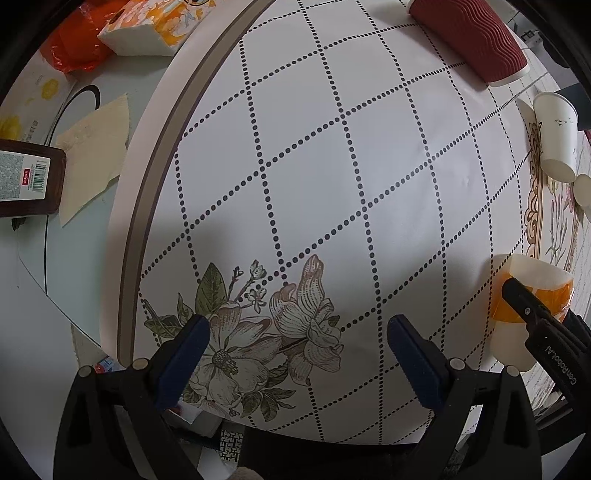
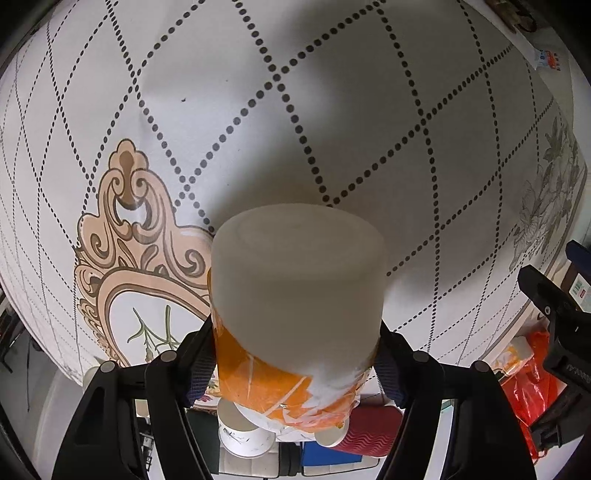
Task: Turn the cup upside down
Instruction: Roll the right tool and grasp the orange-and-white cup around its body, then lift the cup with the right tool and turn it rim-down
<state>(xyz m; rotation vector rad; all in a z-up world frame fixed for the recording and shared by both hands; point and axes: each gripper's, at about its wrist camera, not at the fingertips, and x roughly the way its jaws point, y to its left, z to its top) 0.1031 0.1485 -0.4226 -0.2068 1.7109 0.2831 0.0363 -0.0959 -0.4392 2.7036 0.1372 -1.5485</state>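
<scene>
A white paper cup with an orange band (image 2: 299,306) fills the middle of the right wrist view. My right gripper (image 2: 297,354) is shut on it across the orange band, and the cup's flat end points away from the camera toward the table. The same cup (image 1: 524,302) shows at the right edge of the left wrist view, with the right gripper's black finger (image 1: 524,302) over it. My left gripper (image 1: 297,339) is open and empty above the flower print on the tablecloth (image 1: 332,184).
A dark red ribbed cup (image 1: 469,37) lies at the far right of the table. A white paper cup (image 1: 556,136) stands beyond it with another beside it. At the left are a tissue pack (image 1: 147,33), an orange bag (image 1: 74,48), a napkin (image 1: 96,155) and a dark bottle (image 1: 29,181).
</scene>
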